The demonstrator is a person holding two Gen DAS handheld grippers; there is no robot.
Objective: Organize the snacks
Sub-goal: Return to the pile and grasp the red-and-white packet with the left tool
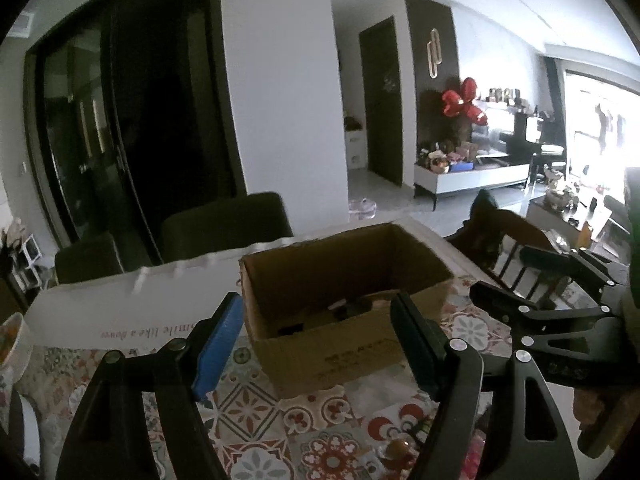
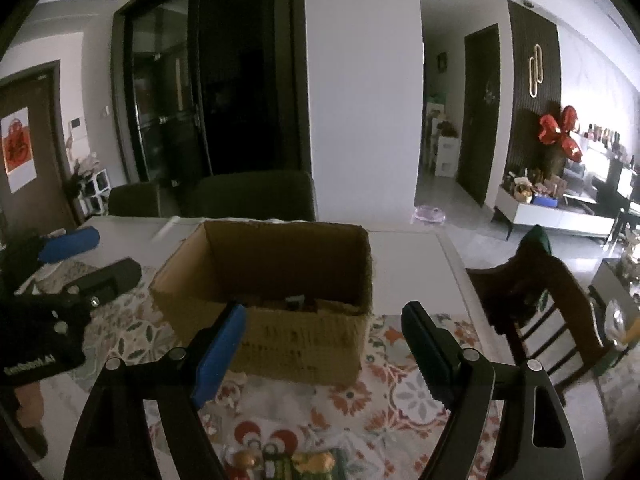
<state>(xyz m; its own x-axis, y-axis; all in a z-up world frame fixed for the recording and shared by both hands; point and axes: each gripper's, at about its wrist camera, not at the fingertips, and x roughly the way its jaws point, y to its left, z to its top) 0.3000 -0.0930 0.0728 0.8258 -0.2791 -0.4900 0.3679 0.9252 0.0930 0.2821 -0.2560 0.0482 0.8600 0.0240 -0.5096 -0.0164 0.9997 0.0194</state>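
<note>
An open cardboard box (image 1: 340,344) stands on the patterned tablecloth (image 1: 256,408), with dark snack items low inside it (image 1: 344,308). My left gripper (image 1: 320,340) is open and empty, its fingers on either side of the box's near wall. The box also shows in the right wrist view (image 2: 280,336). My right gripper (image 2: 324,340) is open and empty, just in front of the box. Colourful snack packets lie at the near edge (image 2: 280,460), below both grippers. The right gripper shows at the right of the left view (image 1: 532,292); the left one shows at the left of the right view (image 2: 76,268).
A white box with pink lettering (image 1: 132,312) stands left of the cardboard box. A bowl (image 1: 12,340) sits at the far left. Dark chairs (image 2: 252,196) stand behind the table. A wooden chair (image 2: 536,300) stands at the table's right side.
</note>
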